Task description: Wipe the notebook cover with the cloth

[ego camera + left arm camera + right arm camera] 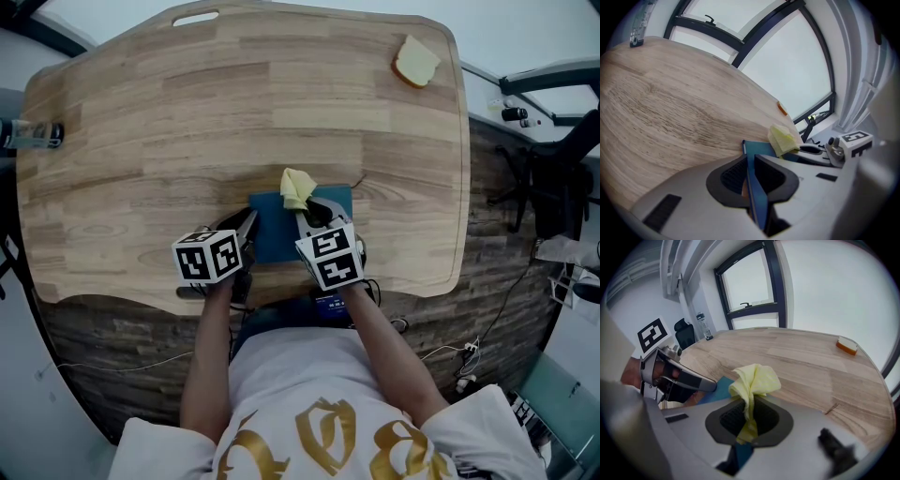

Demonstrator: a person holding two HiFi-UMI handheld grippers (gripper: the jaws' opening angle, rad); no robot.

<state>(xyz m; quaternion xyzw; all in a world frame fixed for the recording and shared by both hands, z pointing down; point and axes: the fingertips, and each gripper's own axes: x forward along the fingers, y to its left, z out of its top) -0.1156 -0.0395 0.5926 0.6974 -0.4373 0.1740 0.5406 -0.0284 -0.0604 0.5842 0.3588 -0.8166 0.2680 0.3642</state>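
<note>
Two bare forearms reaching up from the lower centre of the head view, left gripper (250, 221) tilted downward, jaws clamped on the notebook (277, 240) edge, right gripper (306, 210) close beside it, jaws pinching the cloth (296, 187)

No text or number is legible; the shirt's gold print (323, 433) cannot be read.

Pinches a crumpled yellow cloth (757, 378) in the right gripper (749, 416), just above a blue notebook (720, 388) on a wooden table (801, 359). Shows the left gripper (704, 392) at the notebook's left side, and a sponge (846, 346) well apart near the far edge.
</note>
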